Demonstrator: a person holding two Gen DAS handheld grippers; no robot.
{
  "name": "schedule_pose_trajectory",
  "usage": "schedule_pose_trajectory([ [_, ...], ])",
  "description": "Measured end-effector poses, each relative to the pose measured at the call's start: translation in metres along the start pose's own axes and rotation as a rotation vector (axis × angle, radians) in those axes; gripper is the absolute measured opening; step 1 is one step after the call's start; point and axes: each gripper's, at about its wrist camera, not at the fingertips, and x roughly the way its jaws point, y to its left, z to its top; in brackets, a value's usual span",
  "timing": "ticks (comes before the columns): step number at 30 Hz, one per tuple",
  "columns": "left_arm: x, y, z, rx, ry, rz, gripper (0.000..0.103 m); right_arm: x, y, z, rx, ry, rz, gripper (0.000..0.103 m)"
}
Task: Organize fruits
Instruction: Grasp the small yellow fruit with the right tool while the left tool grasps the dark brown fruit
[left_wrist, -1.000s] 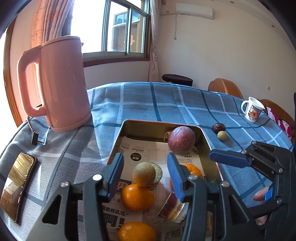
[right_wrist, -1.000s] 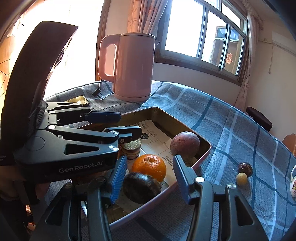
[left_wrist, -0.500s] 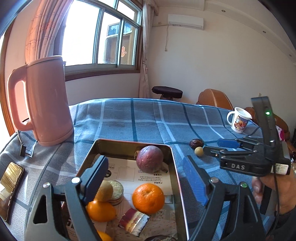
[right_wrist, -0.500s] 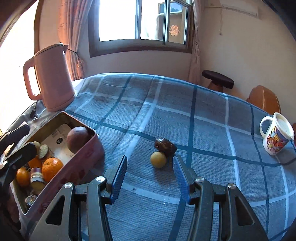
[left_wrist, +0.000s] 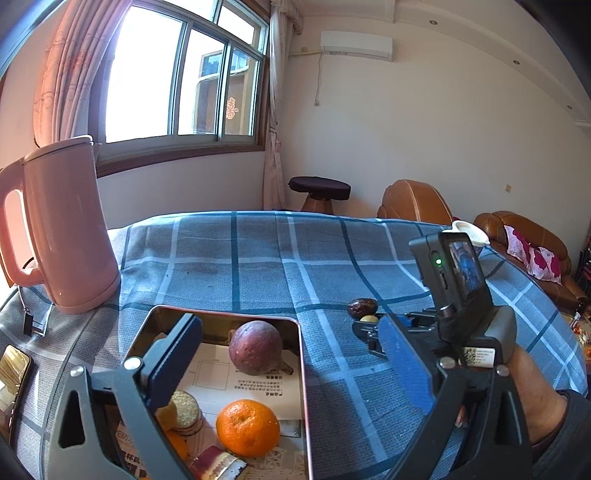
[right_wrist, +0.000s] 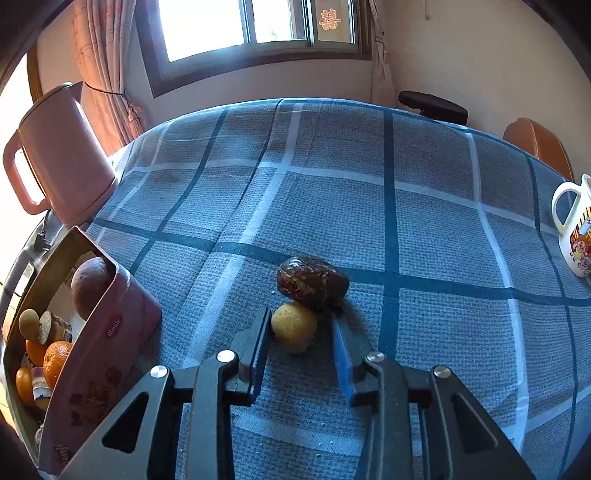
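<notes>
A small yellow fruit (right_wrist: 294, 325) lies on the blue checked tablecloth, touching a dark brown wrinkled fruit (right_wrist: 312, 281) just behind it. My right gripper (right_wrist: 301, 332) is open and low over the cloth, with the yellow fruit between its fingers. Both fruits also show in the left wrist view (left_wrist: 364, 308), beside the right gripper. My left gripper (left_wrist: 291, 363) is open and empty above the metal tin (left_wrist: 301, 369), which holds a purple passion fruit (left_wrist: 255, 347), an orange (left_wrist: 247, 427) and other small items.
A pink kettle (left_wrist: 61, 229) stands at the back left with its plug and cord on the cloth. A phone (left_wrist: 13, 384) lies at the left edge. A white printed mug (right_wrist: 574, 229) stands at the right. A stool and brown chairs are beyond the table.
My right gripper moved forward and down, so the yellow fruit now sits between its fingers. My left gripper rose and drew back over the tin, staying open.
</notes>
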Motion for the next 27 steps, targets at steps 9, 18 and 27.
schedule_pose_trajectory([
  [9, 0.020, -0.052, 0.004, 0.083, 0.042, -0.045, 0.099, -0.025, -0.037, -0.017, 0.032, -0.059, -0.017, 0.027],
  [18, 0.102, -0.100, 0.002, 0.098, 0.219, -0.087, 0.097, -0.053, -0.116, -0.029, 0.189, -0.142, -0.063, 0.027],
  [27, 0.157, -0.088, 0.005, 0.043, 0.320, -0.045, 0.077, -0.060, -0.110, -0.030, 0.146, -0.172, -0.082, 0.027],
])
